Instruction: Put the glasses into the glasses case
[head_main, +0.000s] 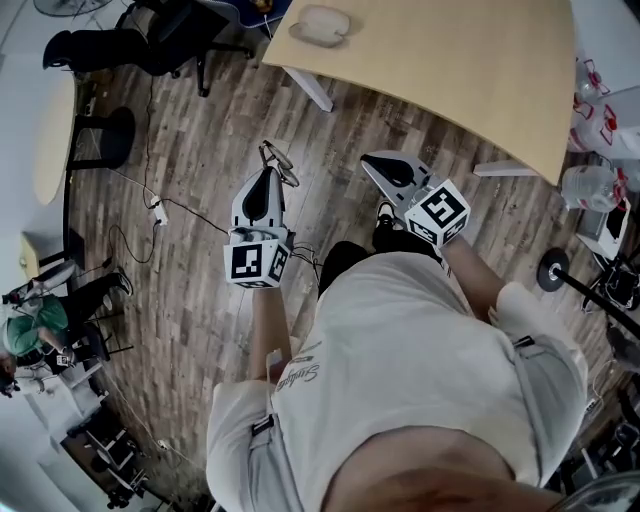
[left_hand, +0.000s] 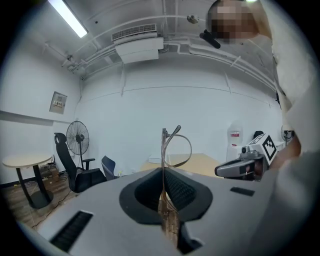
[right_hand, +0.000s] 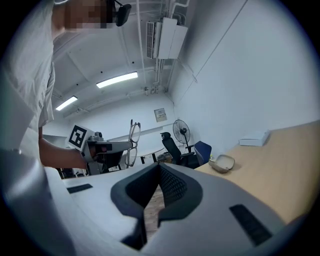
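The thin wire-framed glasses (head_main: 280, 163) stick up from the tip of my left gripper (head_main: 268, 172), which is shut on them over the wooden floor. In the left gripper view the glasses (left_hand: 172, 147) stand edge-on between the closed jaws of the left gripper (left_hand: 163, 172). The pale glasses case (head_main: 320, 25) lies on the light wooden table (head_main: 470, 60), well beyond both grippers. My right gripper (head_main: 372, 162) hangs just right of the left one, shut with nothing in it. The right gripper view shows that gripper (right_hand: 159, 167), the case (right_hand: 222, 162) lying open, and the held glasses (right_hand: 132, 145).
Black office chairs (head_main: 150, 40) and a round side table (head_main: 50, 140) stand at the left, with cables (head_main: 150, 205) across the floor. A water bottle (head_main: 590, 185) and gear sit at the right. A white box (right_hand: 254, 138) rests on the table. Another person (head_main: 35, 330) sits far left.
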